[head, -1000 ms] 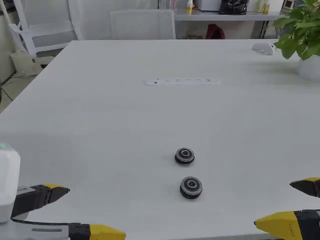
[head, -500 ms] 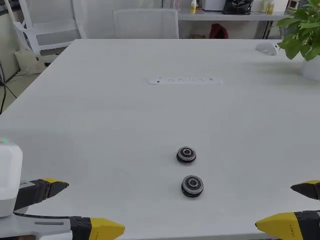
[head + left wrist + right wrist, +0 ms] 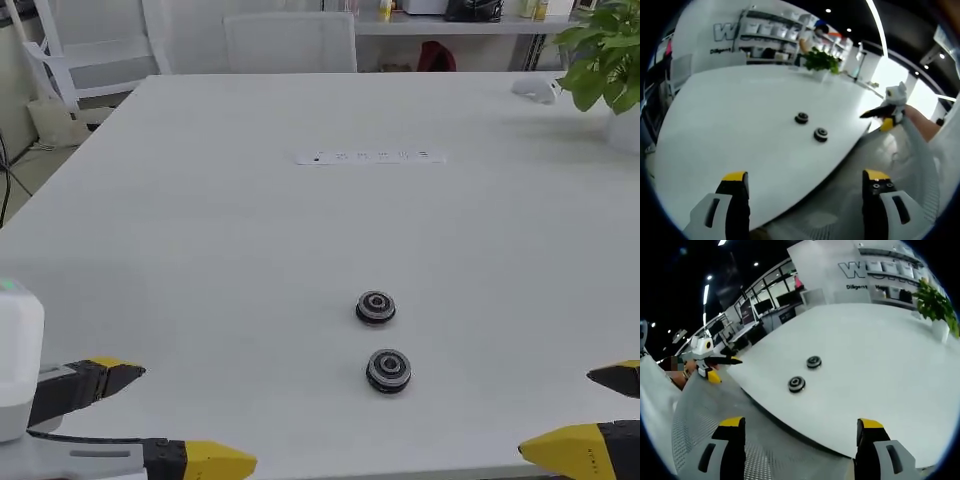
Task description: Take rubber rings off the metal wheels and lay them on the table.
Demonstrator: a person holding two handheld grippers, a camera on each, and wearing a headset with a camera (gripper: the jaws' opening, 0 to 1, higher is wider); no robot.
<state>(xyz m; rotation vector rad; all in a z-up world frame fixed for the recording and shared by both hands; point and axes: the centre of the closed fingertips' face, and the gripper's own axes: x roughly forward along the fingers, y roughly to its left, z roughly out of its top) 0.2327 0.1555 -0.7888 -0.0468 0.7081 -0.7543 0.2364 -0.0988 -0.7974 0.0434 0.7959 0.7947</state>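
Note:
Two small metal wheels with dark rubber rings lie flat on the white table (image 3: 250,230), one behind the other: the far wheel (image 3: 375,308) and the near wheel (image 3: 388,370). They also appear as the far wheel (image 3: 801,118) and near wheel (image 3: 820,134) in the left gripper view, and as the far wheel (image 3: 813,361) and near wheel (image 3: 796,384) in the right gripper view. My left gripper (image 3: 185,420) hovers open at the table's near left edge, well apart from them. My right gripper (image 3: 560,412) is open at the near right edge. Both are empty.
A white power strip (image 3: 370,157) lies across the table's middle. A potted plant (image 3: 605,60) and a small white object (image 3: 535,90) sit at the far right corner. White chairs (image 3: 290,40) stand behind the far edge.
The head view has tilted slightly, so everything shifted a little. The wheels lie where they were and both grippers stay open at the near edge.

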